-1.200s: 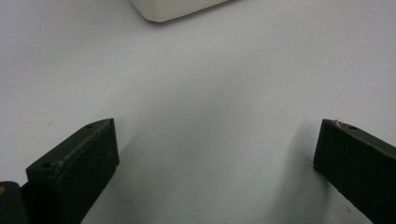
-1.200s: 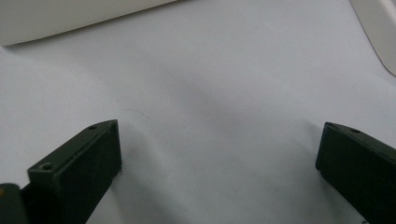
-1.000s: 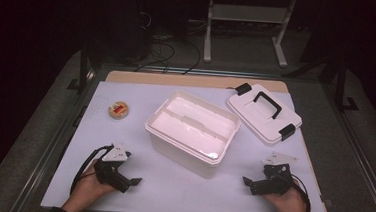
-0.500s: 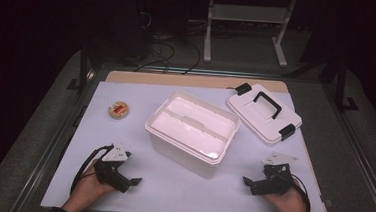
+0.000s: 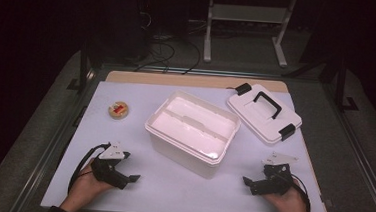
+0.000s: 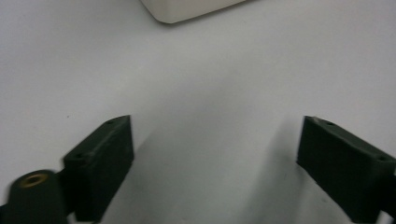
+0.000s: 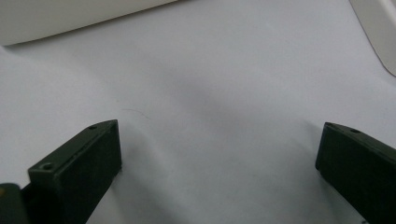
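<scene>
Two grippers rest low on the white surface, one at each near corner, and between them, a little farther back, sits the open white bin. Left gripper — fingers spread wide with nothing between them, though they have just been closing a touch. Right gripper — fingers equally wide, gripping nothing. Only a cut-off corner of the bin reaches the top edge of the left gripper view. Behind the bin on the right lies its lid, black handle up. Off to the left sits a small round thing, too small to identify.
</scene>
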`<state>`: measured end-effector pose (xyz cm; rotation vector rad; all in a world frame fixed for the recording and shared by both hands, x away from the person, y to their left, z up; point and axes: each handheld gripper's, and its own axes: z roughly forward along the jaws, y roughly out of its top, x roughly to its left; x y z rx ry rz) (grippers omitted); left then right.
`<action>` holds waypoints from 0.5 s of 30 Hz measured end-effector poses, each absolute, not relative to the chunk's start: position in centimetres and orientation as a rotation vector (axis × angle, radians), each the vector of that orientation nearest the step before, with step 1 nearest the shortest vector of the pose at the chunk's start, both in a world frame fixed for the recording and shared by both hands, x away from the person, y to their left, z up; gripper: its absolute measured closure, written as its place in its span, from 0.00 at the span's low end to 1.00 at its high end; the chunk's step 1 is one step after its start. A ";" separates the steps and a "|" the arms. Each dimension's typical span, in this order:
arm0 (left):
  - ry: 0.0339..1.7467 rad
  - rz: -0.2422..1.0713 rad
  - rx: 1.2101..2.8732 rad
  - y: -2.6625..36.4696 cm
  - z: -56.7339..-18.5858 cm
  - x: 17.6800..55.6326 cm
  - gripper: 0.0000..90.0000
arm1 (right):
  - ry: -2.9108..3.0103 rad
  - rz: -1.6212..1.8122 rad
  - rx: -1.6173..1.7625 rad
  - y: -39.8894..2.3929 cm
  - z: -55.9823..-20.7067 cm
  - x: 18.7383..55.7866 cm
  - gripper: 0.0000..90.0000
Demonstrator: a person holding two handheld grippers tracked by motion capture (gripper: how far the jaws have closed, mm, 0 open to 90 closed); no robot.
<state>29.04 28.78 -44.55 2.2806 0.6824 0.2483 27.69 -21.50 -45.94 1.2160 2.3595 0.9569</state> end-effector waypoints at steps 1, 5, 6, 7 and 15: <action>0.688 0.244 2.277 28.8 -44.4 29.1 0.15 | 2.360 0.957 1.216 -21.5 -45.9 27.7 0.00; 0.660 0.236 2.278 28.8 -43.8 29.2 0.22 | 2.360 0.957 1.216 -21.5 -45.9 27.7 0.00; 0.651 0.240 2.277 28.8 -43.6 29.3 0.26 | 2.361 0.955 1.216 -21.5 -45.9 27.7 0.00; 0.647 0.243 2.271 28.8 -43.4 29.4 0.29 | 2.361 0.954 1.217 -21.5 -45.9 27.7 0.01; 0.637 0.226 2.248 28.7 -41.6 30.9 0.67 | 2.360 0.970 1.199 -21.4 -44.9 27.6 0.39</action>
